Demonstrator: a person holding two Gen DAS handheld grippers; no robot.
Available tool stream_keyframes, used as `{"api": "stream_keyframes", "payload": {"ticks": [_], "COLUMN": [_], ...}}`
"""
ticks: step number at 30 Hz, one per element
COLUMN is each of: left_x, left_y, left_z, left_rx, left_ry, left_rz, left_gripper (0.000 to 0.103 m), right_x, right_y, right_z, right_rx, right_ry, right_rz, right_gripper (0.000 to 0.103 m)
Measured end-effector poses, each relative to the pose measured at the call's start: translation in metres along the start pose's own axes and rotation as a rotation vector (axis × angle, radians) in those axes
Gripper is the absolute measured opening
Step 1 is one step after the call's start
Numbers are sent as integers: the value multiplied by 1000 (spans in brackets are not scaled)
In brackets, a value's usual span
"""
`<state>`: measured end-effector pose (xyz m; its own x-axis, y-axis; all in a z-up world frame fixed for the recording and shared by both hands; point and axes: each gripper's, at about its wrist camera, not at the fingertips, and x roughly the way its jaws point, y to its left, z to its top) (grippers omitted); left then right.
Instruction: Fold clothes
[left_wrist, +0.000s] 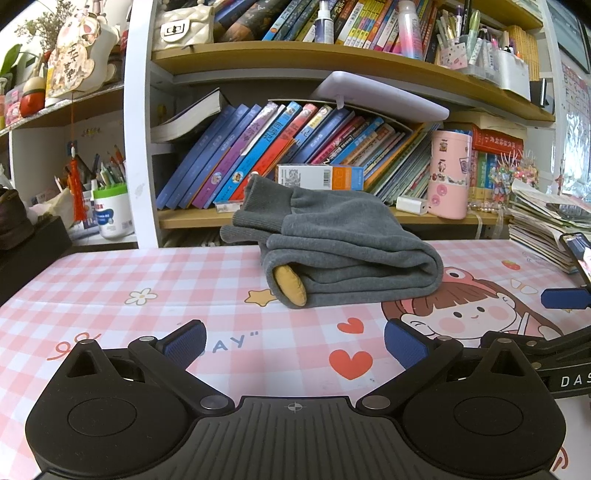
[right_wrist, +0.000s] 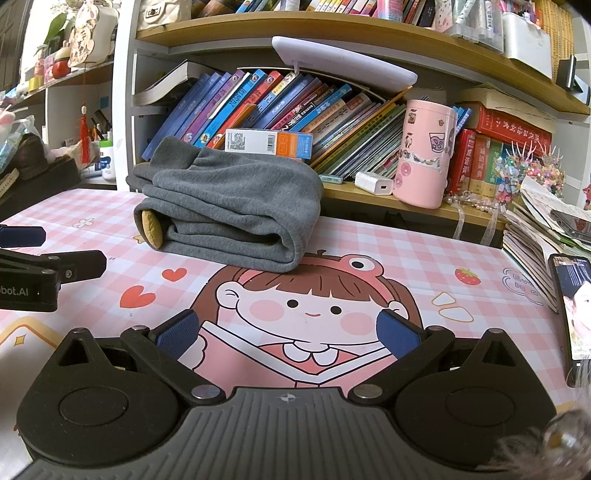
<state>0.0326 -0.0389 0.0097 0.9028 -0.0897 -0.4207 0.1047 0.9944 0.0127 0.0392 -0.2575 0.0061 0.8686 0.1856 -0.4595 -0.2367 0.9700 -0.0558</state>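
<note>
While both tools hang low over the bench (left_wrist: 92, 280), the grey garment (left_wrist: 343, 258) lies folded into a thick bundle at the far side of the pink checked cloth, just in front of the bookshelf (left_wrist: 258, 221). Its ribbed cuffs stick up at the back of the bundle, toward the shelf, and a mustard-yellow patch (left_wrist: 290, 286) peeks out from the fold at the bundle's left end. The left gripper (left_wrist: 295, 343) sits on the near side of the garment, well apart from it, its blue-padded fingers (left_wrist: 186, 343) spread wide with nothing between them. The right gripper (right_wrist: 288, 332) is likewise nearer the camera than the garment and off to its right, over the cartoon girl printed on the cloth, fingers (right_wrist: 397, 338) wide and empty. Right of the garment, on the shelf, stands a pink canister (right_wrist: 424, 151); a stack of papers (right_wrist: 535, 236) lies farther right.
</note>
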Motion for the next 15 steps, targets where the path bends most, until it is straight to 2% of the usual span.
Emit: {"api": "stream_keyframes", "payload": {"ticks": [15], "left_x": [0], "left_y": [-1], "left_z": [-1], "left_rx": [5], "left_ry": [0], "left_rz": [-2], "left_gripper": [103], "right_x": [0], "right_y": [0], "right_z": [0], "right_rx": [-2], "right_ry": [2], "right_rz": [1], "right_gripper": [103]}}
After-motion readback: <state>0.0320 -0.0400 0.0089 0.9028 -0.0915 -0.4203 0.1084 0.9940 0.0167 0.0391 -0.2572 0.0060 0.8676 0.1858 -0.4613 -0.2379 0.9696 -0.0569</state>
